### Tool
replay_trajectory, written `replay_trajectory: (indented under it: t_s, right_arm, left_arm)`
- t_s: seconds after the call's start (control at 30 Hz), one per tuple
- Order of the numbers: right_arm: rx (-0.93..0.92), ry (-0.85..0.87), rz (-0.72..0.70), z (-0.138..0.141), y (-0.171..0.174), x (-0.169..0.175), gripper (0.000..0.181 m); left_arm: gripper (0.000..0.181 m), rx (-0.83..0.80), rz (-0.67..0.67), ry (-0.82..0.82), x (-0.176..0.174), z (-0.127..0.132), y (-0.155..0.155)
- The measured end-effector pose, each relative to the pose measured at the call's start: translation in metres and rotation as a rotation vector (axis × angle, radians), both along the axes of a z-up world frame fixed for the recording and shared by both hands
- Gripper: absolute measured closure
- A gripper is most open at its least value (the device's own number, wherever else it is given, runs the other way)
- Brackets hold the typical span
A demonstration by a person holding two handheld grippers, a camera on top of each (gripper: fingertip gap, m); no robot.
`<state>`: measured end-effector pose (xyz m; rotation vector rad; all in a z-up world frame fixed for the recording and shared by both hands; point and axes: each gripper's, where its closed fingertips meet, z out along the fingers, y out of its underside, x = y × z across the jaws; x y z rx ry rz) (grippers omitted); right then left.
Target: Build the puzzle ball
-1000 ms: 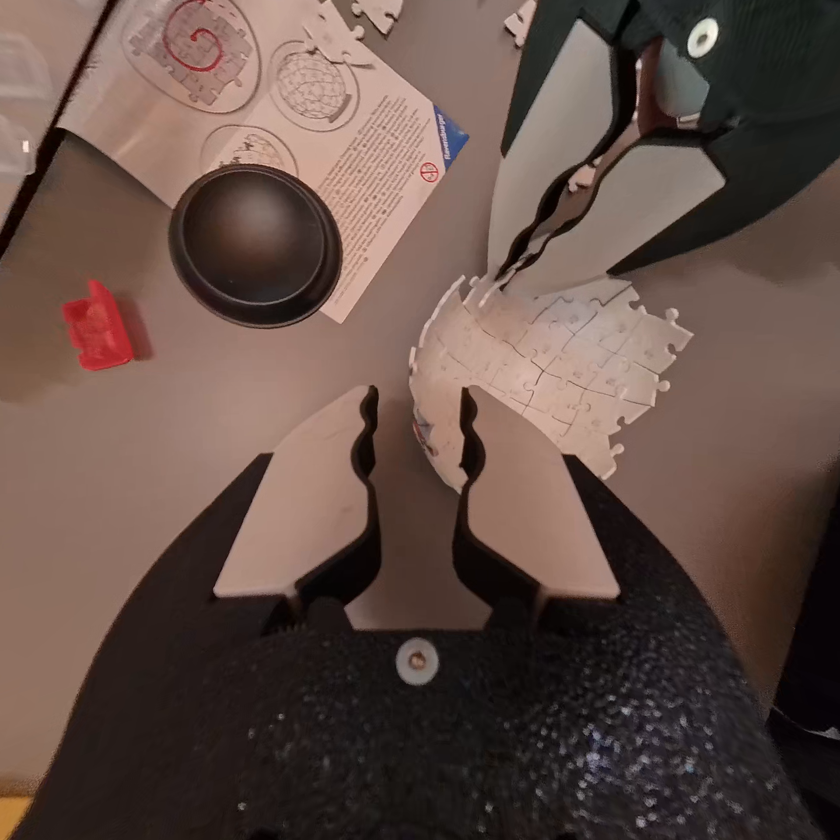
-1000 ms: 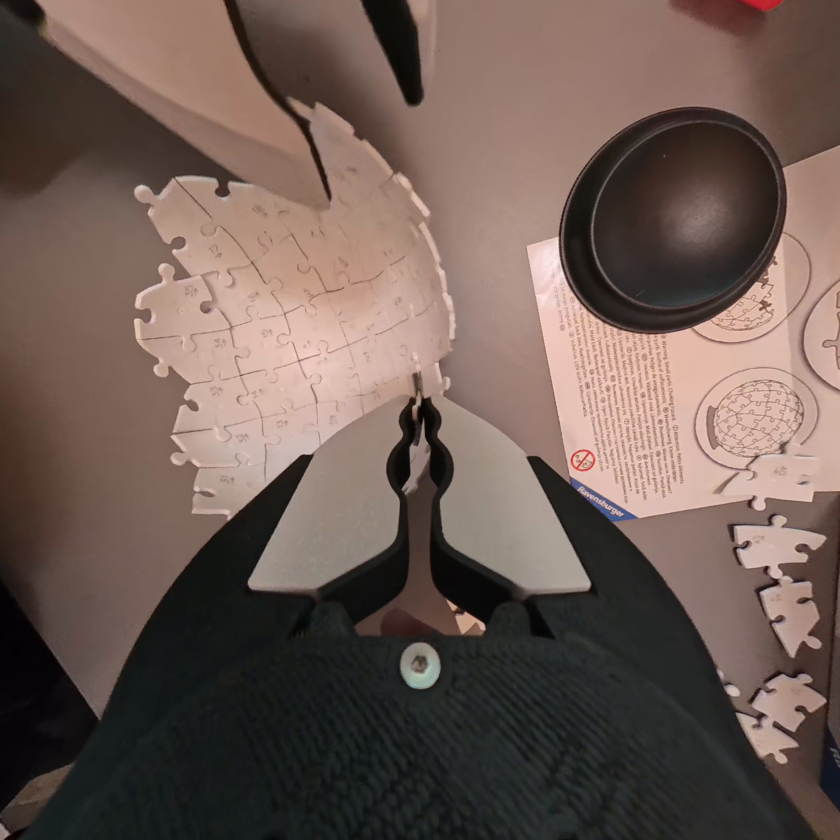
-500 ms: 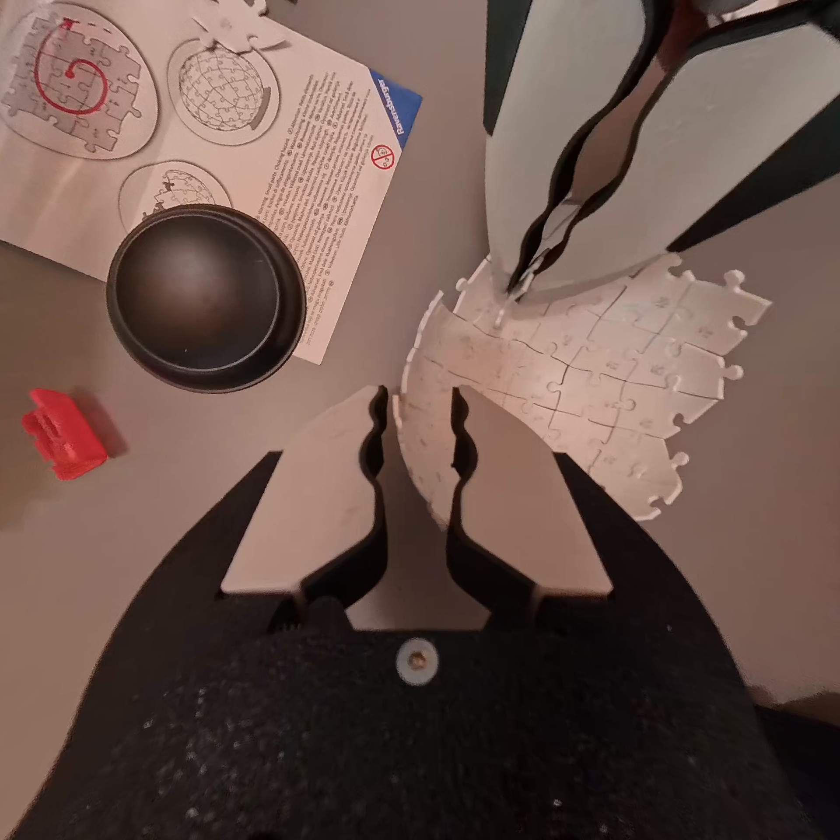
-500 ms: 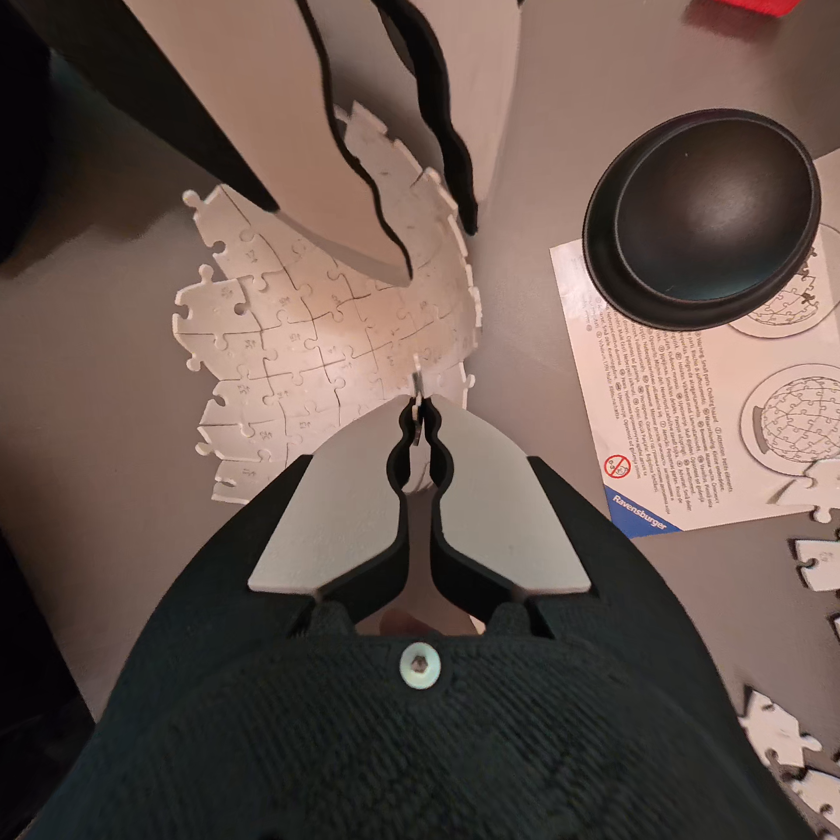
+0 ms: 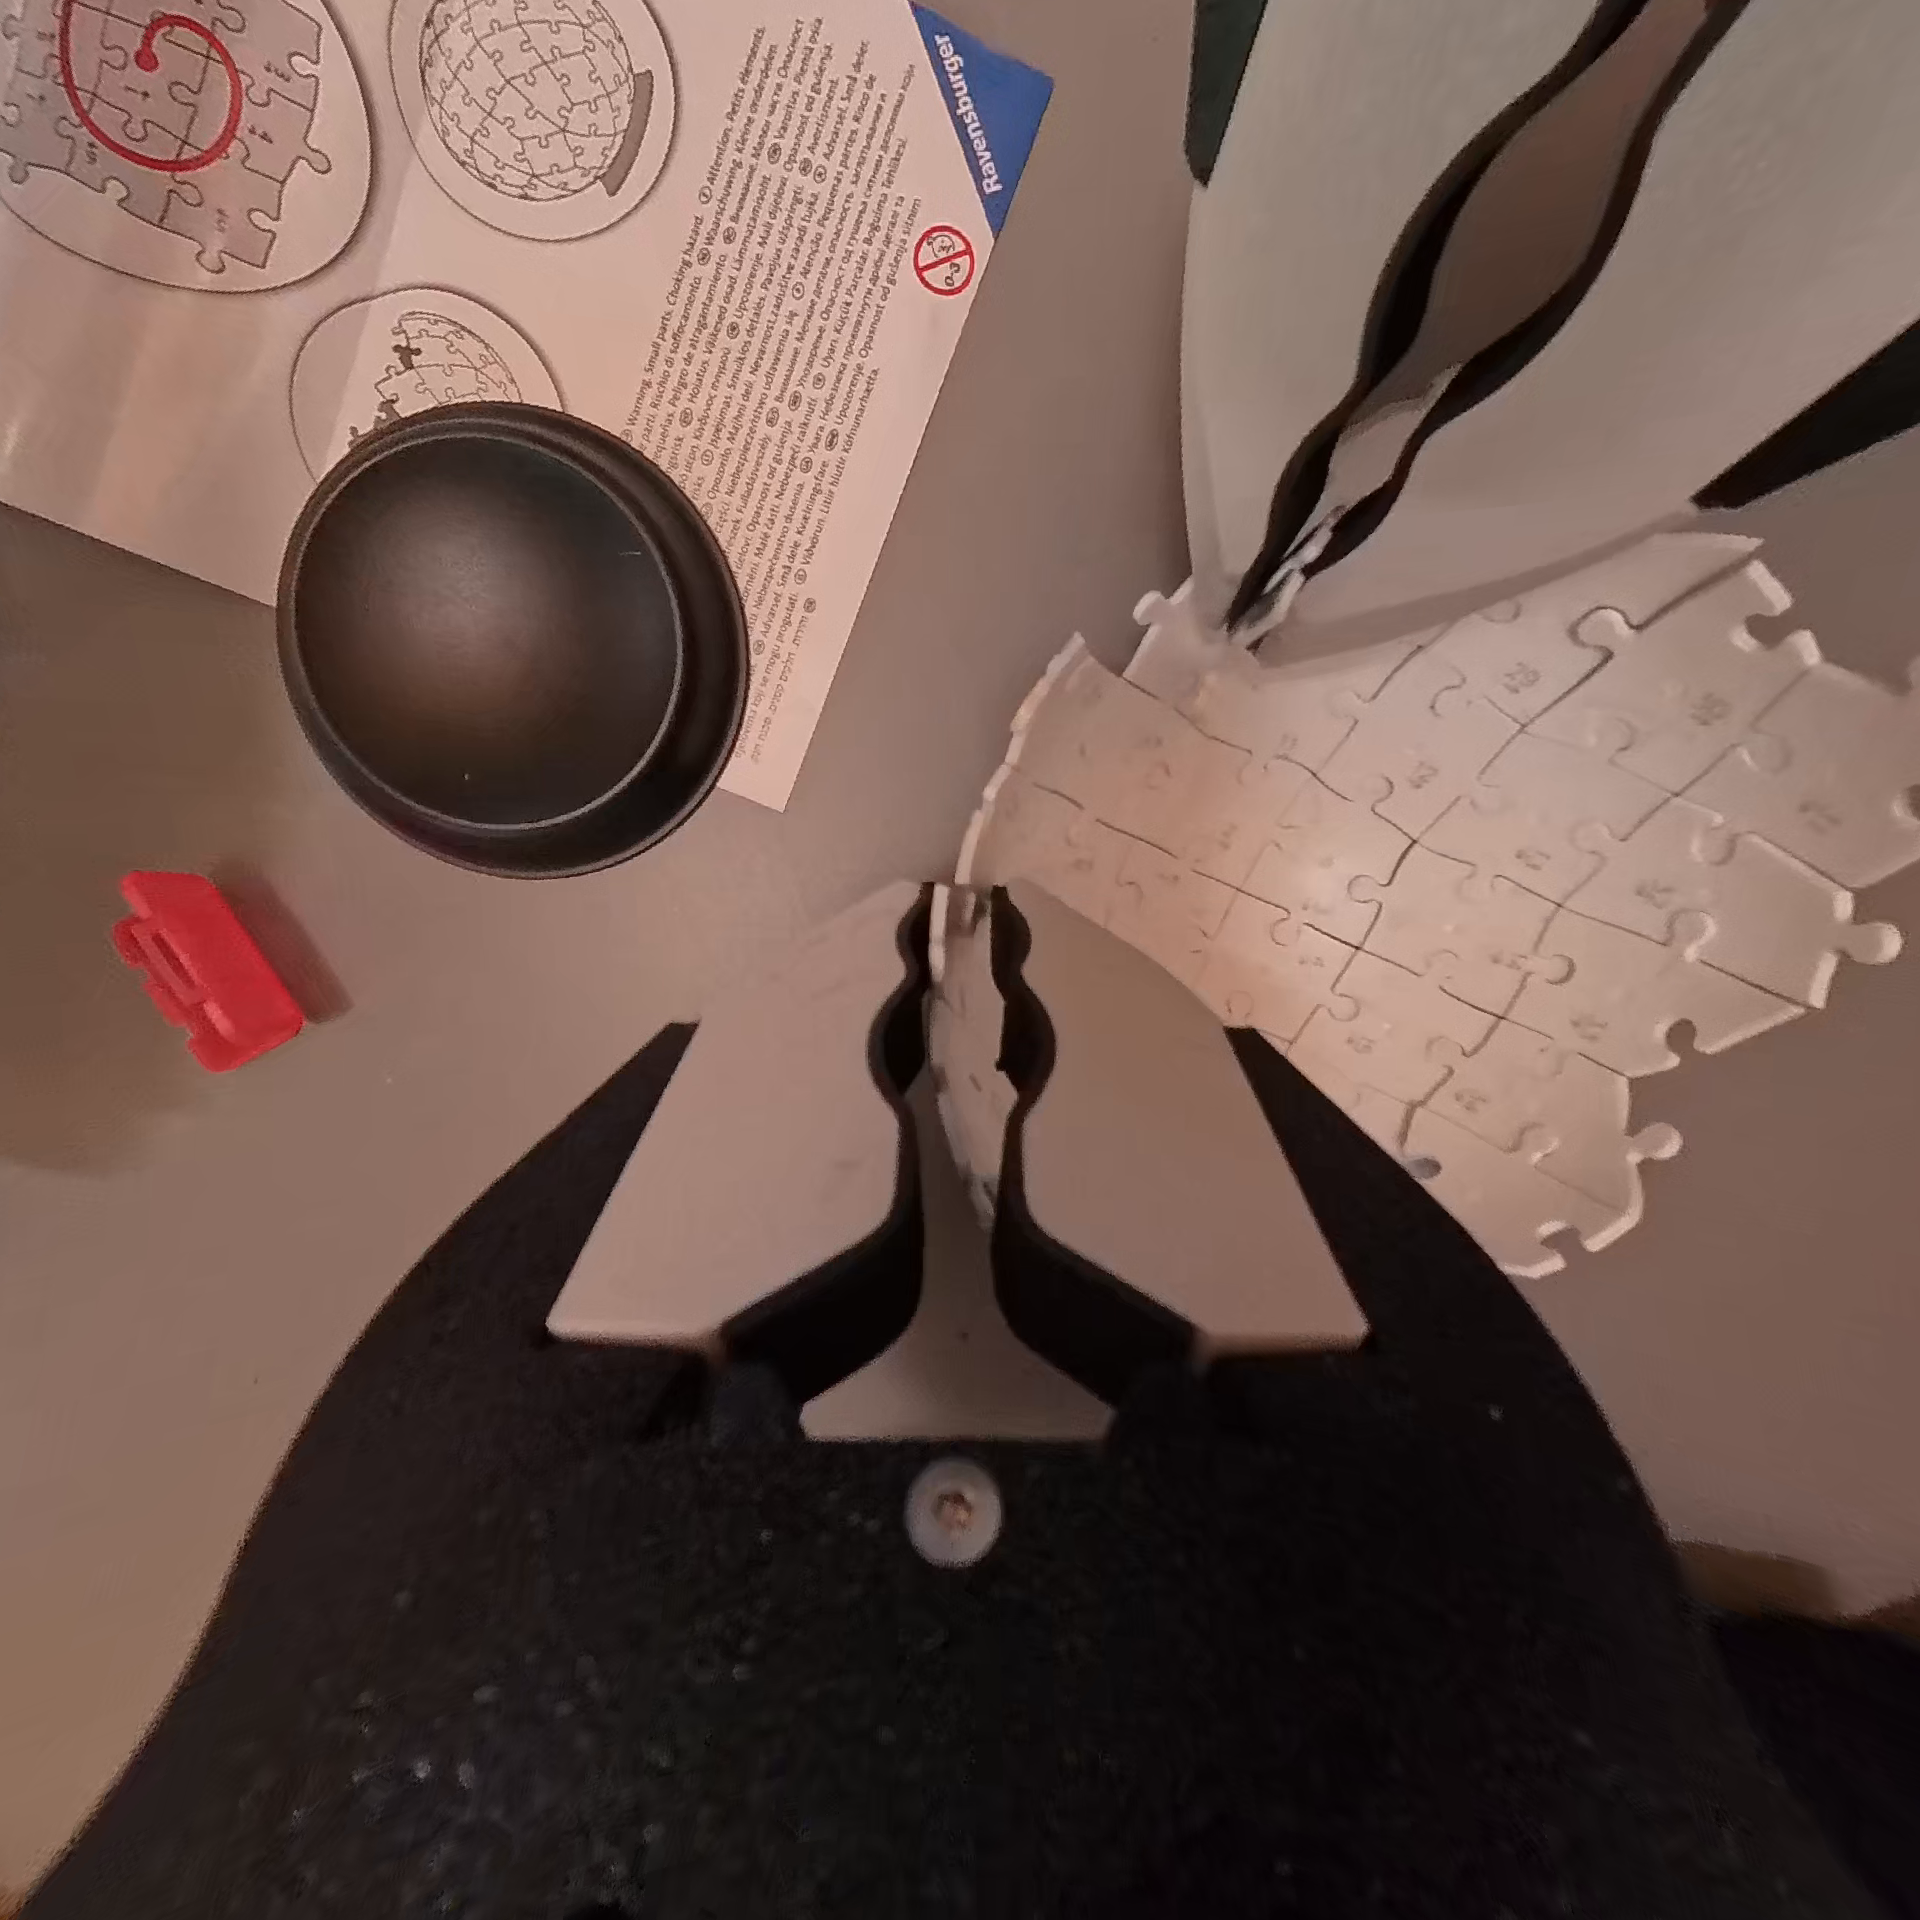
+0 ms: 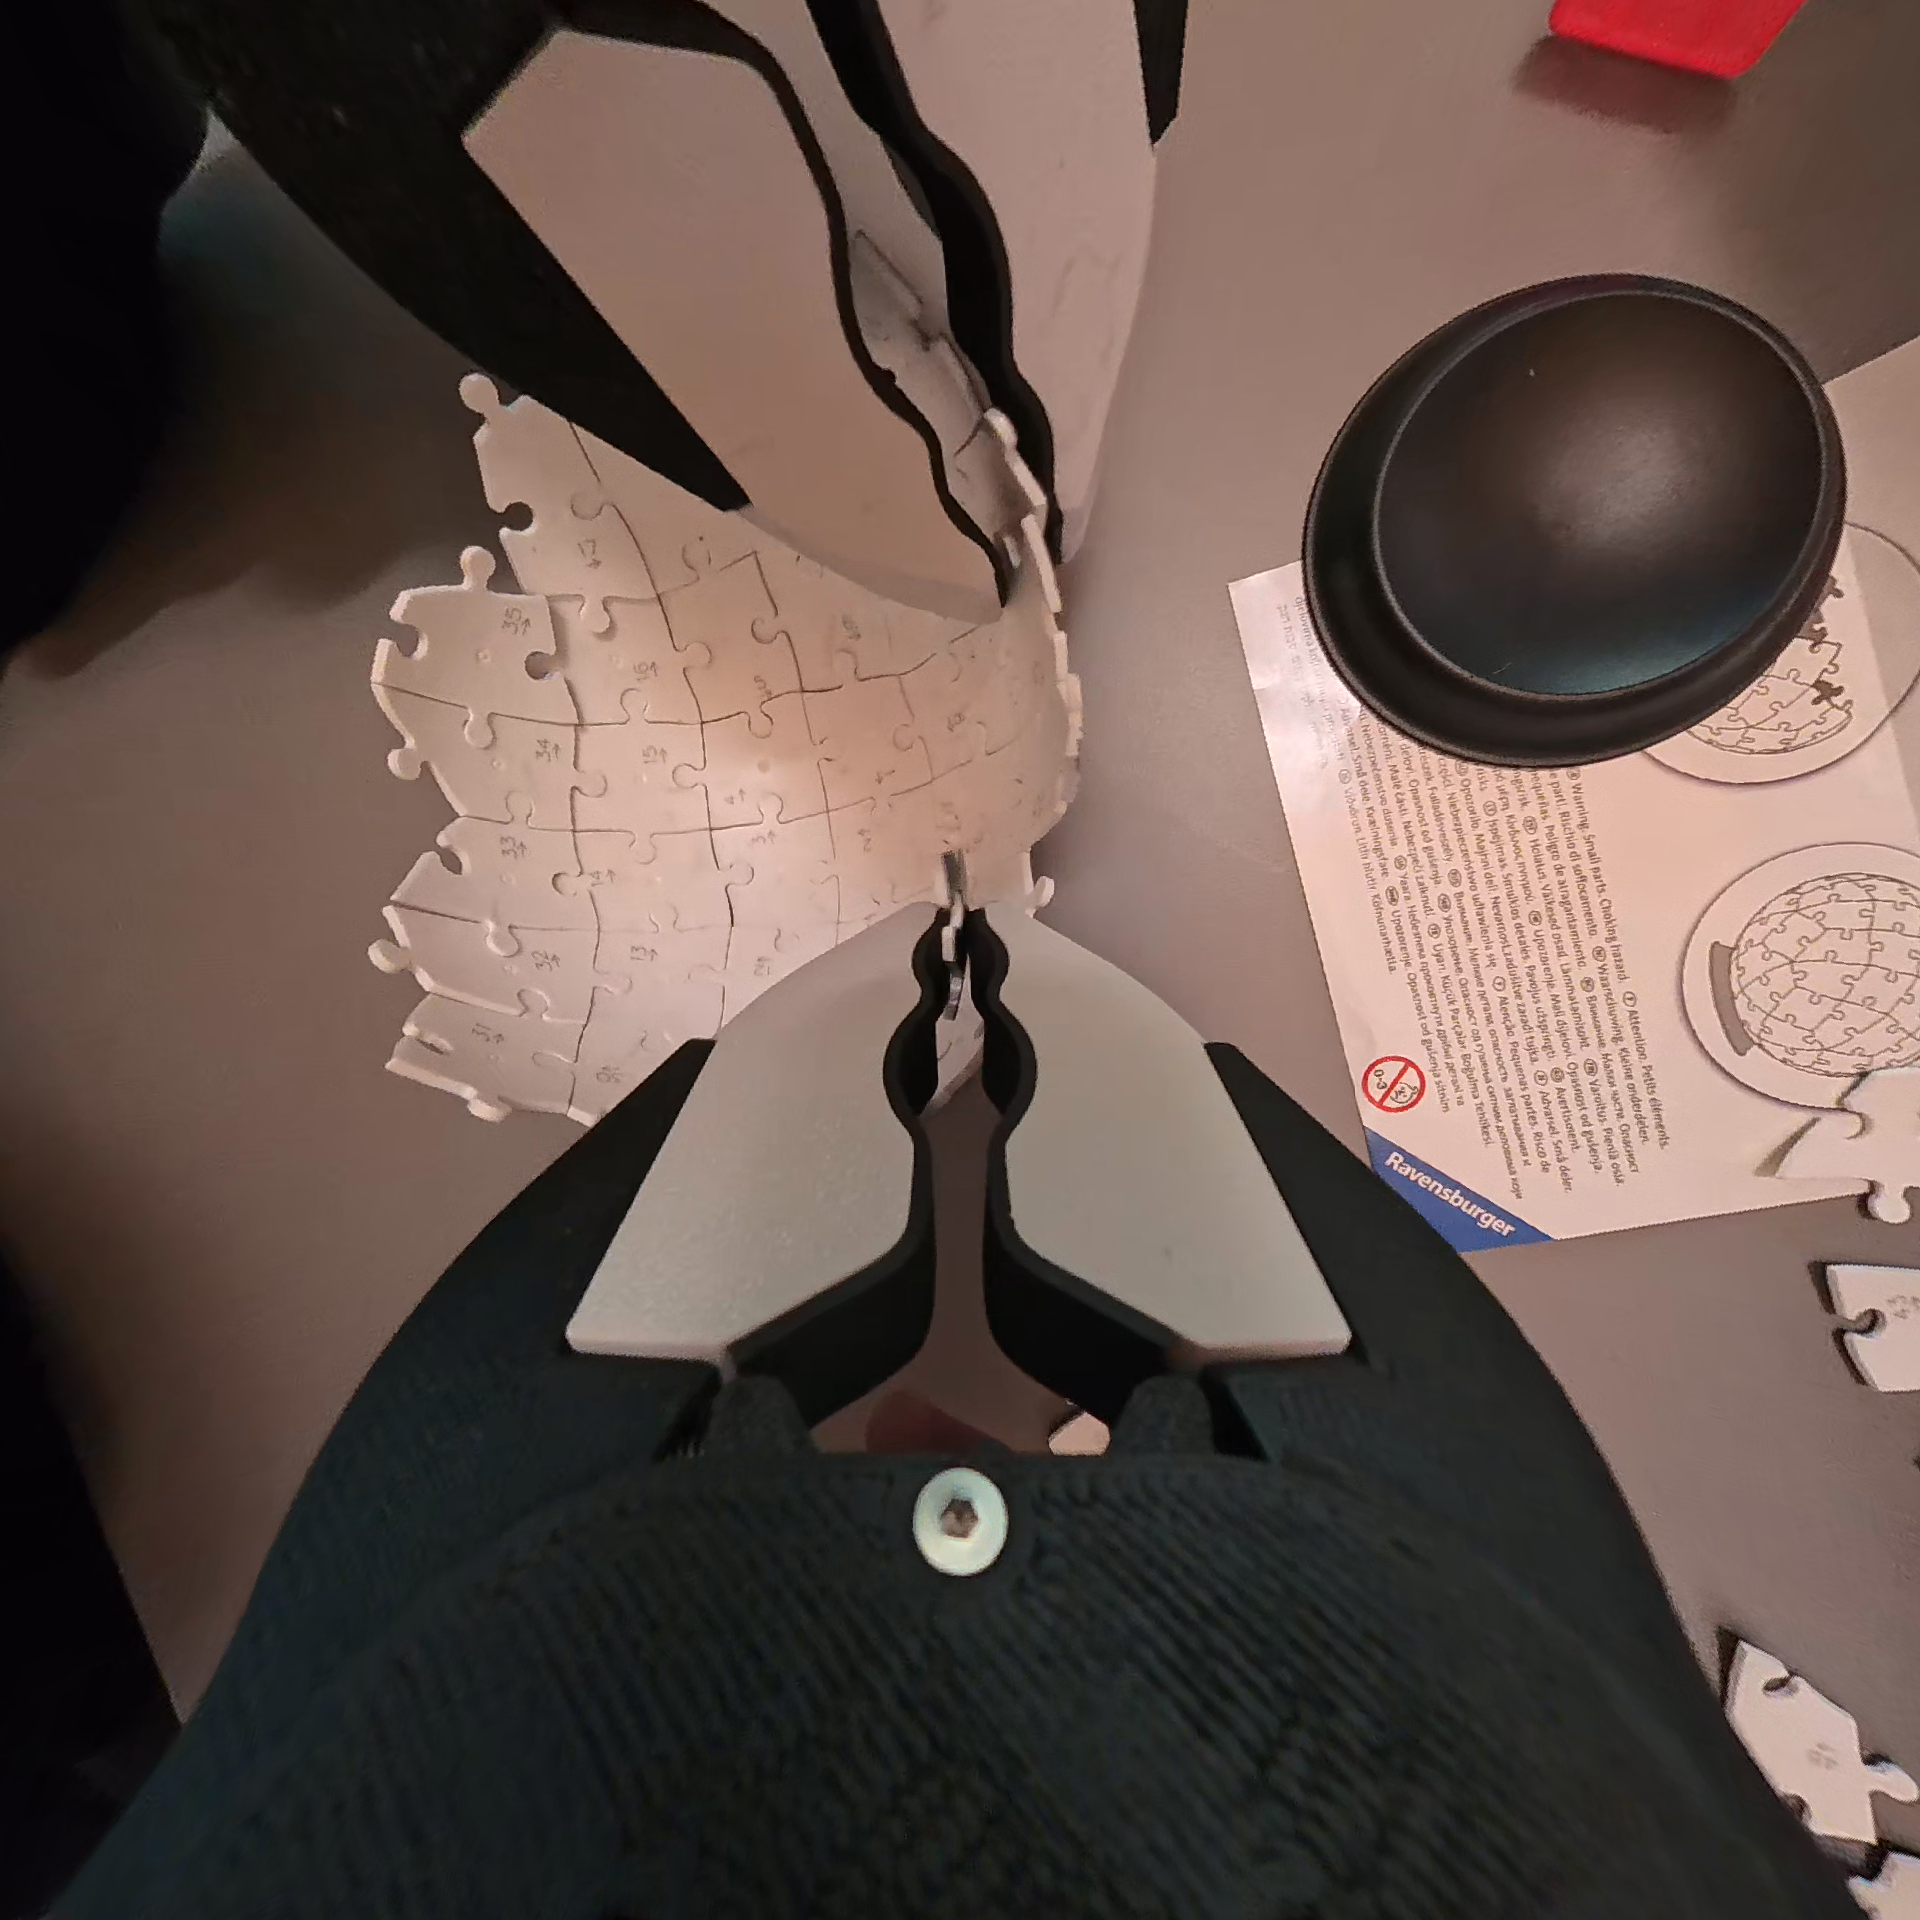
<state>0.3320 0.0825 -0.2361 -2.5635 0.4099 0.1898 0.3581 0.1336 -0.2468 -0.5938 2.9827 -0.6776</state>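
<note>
Left wrist view: the left gripper (image 5: 961,914) is now closed on the rim of the curved puzzle shell (image 5: 1455,883), whereas 0.5 s ago its fingers stood apart with the rim loose between them. The shell has also been drawn nearer and tilted, so its hollow inner face is turned toward the camera. This is judged to mean that the shell is now braced from 2 sides, ready for the piece at the rim to be seated.

In the right wrist view, the right gripper (image 6: 956,935) is seen pinched nearly shut on a thin puzzle piece (image 6: 953,883) held edge-on against the shell's rim, as it was before. The shell is held between both grippers just above the grey counter (image 5: 156,1299), right of the black stand (image 5: 509,655).

The shell is made of thin, stiff, white interlocking pieces with knobbed edges, matte inside and faintly numbered. The stand is a smooth, dark, shallow dish resting on a glossy instruction sheet (image 5: 665,260). A small red plastic block (image 5: 208,982) lies apart on the counter, and loose pieces (image 6: 1870,1340) are scattered at the right.
</note>
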Motion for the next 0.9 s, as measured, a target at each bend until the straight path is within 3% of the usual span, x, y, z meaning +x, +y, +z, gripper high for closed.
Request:
replay_trajectory:
  t_s: [0.7, 0.9]
  right_arm:
    - [-0.018, -0.198, 0.036, 0.004, 0.006, 0.013, 0.179]
    - [0.046, -0.194, -0.027, 0.016, 0.008, 0.023, 0.179]
  left_arm:
    - [0.175, -0.015, 0.079, 0.062, -0.001, 0.001, 0.003]
    - [0.175, -0.032, 0.098, 0.087, -0.003, 0.002, 0.002]
